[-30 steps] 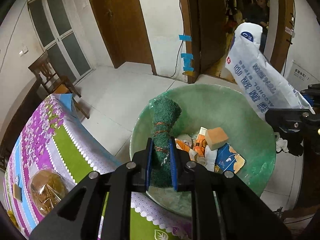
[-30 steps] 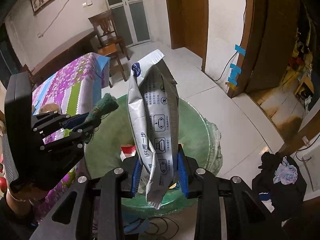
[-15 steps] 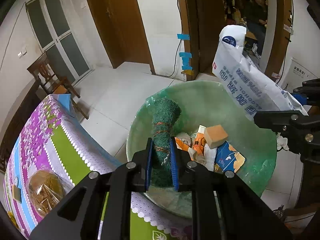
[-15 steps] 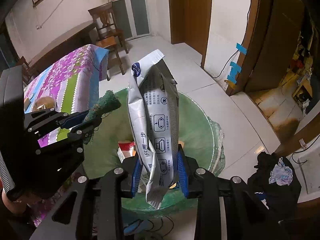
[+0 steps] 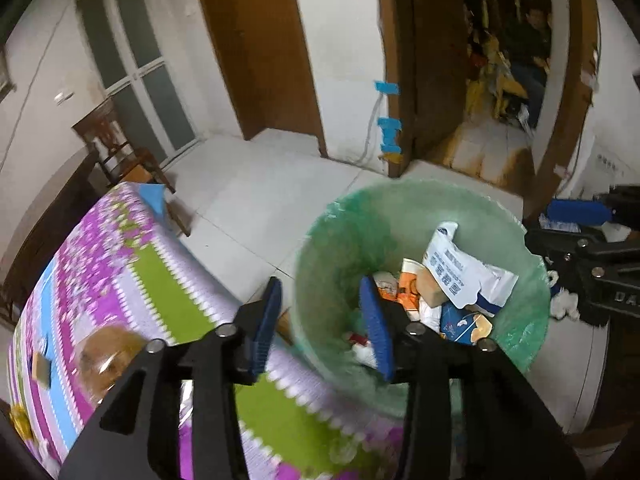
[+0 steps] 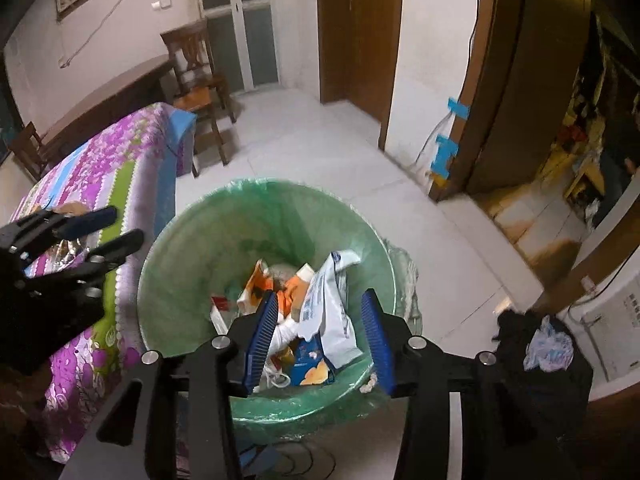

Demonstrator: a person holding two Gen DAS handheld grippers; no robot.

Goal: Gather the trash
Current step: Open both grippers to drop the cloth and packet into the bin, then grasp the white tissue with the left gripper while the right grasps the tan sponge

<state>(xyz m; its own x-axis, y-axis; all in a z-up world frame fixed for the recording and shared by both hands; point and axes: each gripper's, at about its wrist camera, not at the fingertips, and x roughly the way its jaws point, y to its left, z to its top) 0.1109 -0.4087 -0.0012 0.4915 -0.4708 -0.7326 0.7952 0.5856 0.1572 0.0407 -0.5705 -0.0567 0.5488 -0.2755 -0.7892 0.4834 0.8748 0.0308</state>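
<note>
A bin with a green liner (image 5: pixel 332 248) (image 6: pixel 188 240) stands on the floor beside the table and holds cartons and wrappers. A white wipes packet (image 5: pixel 464 276) (image 6: pixel 332 312) lies on top of that trash, free of any grip. My right gripper (image 6: pixel 320 336) hangs over the bin, its jaws opening, nothing pressed between the blue pads. My left gripper (image 5: pixel 322 324) is over the bin's left rim and the table edge, jaws opening and empty. The green scourer is not in sight. Each gripper shows in the other's view: the right gripper (image 5: pixel 592 248), the left gripper (image 6: pixel 80 236).
A table with a purple and green floral cloth (image 5: pixel 120 260) (image 6: pixel 100 168) borders the bin on the left, with a bagged brown item (image 5: pixel 108 352) on it. A wooden chair (image 6: pixel 196 80) stands behind. Dark clothes (image 6: pixel 540 352) lie right of the bin. A person sits beyond the doorway (image 5: pixel 532 40).
Both grippers have opened. The white packet dropped from the right jaws into the bin, and the green scourer has left the left jaws. The left gripper drew back towards the table.
</note>
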